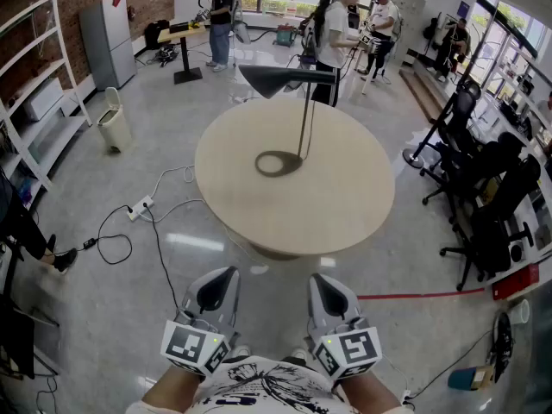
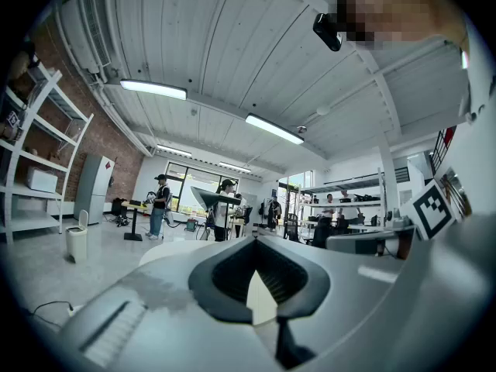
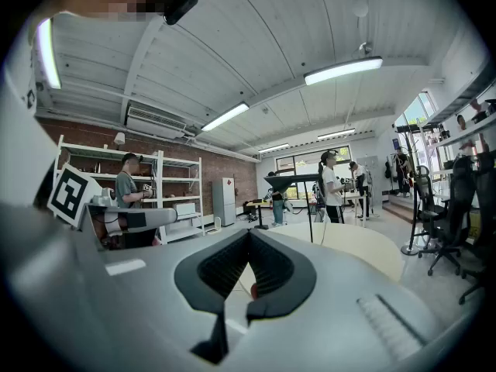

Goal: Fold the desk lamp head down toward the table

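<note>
Both tools sit low against the person's printed shirt (image 1: 259,391): left gripper (image 1: 228,274) and right gripper (image 1: 319,279) side by side, noses aimed forward over the floor (image 1: 103,197), short of the table's near edge. Looking along the left one, its jaws press together at the tips, with nothing caught in the hollow between the pads, just pale surface showing through. Same story on the right: tips meeting, nothing held. The left cube (image 1: 194,345) and right cube (image 1: 352,350) face up at the head camera.

Now the big one: the round, pale table (image 1: 345,205), dead ahead of both jaw tips. On its far half stands the lamp (image 1: 304,119), black, well apart from both grippers and roughly in line with the gap between them. Its ring base (image 1: 278,163) lies flat on the tabletop. A thin stem rises upright from the ring's right side, and at the top a level arm runs left to the cone head (image 1: 266,79). That head is up high, level with the stem top, not folded down. In each gripper view the lamp shows past the closed tips, beyond the near table rim.

Smaller bits round the edges: office chairs (image 1: 492,197) right of the table, a shelf (image 1: 43,84) far left, a white bin (image 1: 113,117) beside it. A power strip (image 1: 141,206) with cables lies on the floor left of the table. People (image 1: 221,15) stand beyond the table.
</note>
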A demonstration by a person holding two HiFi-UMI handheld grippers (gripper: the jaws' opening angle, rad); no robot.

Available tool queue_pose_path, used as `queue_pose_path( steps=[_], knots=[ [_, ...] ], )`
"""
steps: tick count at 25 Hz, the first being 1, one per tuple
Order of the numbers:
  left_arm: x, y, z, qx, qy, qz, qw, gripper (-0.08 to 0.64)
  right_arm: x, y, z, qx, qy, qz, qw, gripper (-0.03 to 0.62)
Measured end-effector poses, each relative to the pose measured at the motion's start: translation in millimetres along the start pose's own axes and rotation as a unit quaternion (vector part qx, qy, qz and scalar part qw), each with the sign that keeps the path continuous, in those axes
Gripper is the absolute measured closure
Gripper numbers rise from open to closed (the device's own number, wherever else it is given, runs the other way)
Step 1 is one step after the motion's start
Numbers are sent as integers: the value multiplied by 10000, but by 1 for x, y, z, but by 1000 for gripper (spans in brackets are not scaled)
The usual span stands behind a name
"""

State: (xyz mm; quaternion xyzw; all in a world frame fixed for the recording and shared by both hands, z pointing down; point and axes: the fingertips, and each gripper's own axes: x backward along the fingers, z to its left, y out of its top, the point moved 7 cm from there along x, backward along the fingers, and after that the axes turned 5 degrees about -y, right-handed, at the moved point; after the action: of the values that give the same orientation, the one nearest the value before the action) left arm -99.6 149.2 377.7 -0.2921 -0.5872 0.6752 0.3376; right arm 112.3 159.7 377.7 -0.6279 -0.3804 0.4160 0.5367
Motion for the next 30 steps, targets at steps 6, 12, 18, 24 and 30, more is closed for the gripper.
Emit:
queue_pose_path(
  steps=[6,12,18,24,30],
  knots=[
    [-5,-4,1,22,-89,60,9999,554,-1,-2,-5,37,-164,-64,9998,584],
    [-5,-6,-6,86,-363,45,9993,554,4,-7,-7,-45,-360,-37,9993,584],
    [2,-9,4,18,-555,-35,9985,554,1,-15,1,-156,-527,80,9985,584],
    [15,-1,40,-192,-485,-177,9985,554,-9,-15,20,39,-740,100,9972,584],
    [30,-2,70,-90,-388,-218,9990,554,-24,-17,41,97,-709,183,9973,584]
  ],
)
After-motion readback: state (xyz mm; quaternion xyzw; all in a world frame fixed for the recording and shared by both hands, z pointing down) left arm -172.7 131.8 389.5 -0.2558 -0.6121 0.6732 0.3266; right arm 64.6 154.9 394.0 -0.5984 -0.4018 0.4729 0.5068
